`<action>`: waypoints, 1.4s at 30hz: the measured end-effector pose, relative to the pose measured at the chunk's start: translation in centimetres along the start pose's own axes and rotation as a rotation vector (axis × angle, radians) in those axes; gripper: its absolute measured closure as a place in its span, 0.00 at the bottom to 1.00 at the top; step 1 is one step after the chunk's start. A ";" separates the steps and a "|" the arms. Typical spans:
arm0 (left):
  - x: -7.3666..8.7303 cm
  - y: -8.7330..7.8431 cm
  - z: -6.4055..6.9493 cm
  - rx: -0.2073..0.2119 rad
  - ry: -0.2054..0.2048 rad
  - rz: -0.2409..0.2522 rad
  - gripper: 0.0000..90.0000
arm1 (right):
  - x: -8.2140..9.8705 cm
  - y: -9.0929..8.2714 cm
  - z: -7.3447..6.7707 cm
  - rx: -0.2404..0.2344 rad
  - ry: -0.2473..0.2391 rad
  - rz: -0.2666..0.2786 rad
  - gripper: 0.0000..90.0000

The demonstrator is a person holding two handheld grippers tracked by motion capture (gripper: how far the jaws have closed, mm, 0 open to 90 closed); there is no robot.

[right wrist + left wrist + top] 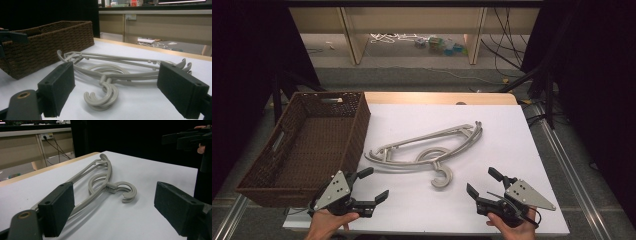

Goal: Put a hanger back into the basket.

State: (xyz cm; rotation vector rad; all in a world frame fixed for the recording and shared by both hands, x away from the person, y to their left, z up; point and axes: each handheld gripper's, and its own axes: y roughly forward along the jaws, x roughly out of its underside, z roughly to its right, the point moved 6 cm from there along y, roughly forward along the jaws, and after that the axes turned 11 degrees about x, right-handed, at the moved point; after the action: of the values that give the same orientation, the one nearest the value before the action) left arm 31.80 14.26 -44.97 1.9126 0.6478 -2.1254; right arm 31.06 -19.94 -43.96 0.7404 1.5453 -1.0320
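Grey hangers [427, 145], stacked mid-table; the right gripper view shows at least two hooks, exact count unclear. Long axis runs from near the basket [307, 145] toward the far right corner; hooks point at the near edge. Left gripper [371, 186] and right gripper [484, 182]: jaws spread, holding nothing.

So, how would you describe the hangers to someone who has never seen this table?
On the white table, look just right of the brown woven basket. There lie pale grey plastic hangers, stacked flat, their curled hooks pointing toward the person; nothing else lies on the sheet.
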 end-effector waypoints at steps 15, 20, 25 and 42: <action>0.1 0.7 0.2 0.010 0.039 -0.026 0.19 | 0.0 0.2 -0.1 -0.009 0.006 0.014 0.17; -0.3 1.3 0.0 0.014 0.047 -0.026 0.20 | 0.1 0.1 0.0 -0.005 0.000 0.007 0.17; -0.7 2.5 -0.4 0.011 0.080 -0.082 0.20 | 0.1 0.1 0.2 -0.003 -0.003 -0.001 0.17; -1.6 6.7 -2.2 0.004 0.101 -0.364 0.25 | 0.1 0.2 0.3 -0.009 -0.006 0.000 0.17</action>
State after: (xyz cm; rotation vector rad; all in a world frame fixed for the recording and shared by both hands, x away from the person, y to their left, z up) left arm 36.88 9.08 -44.76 2.0435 1.0862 -2.2412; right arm 31.37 -20.17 -44.07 0.7309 1.5441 -1.0257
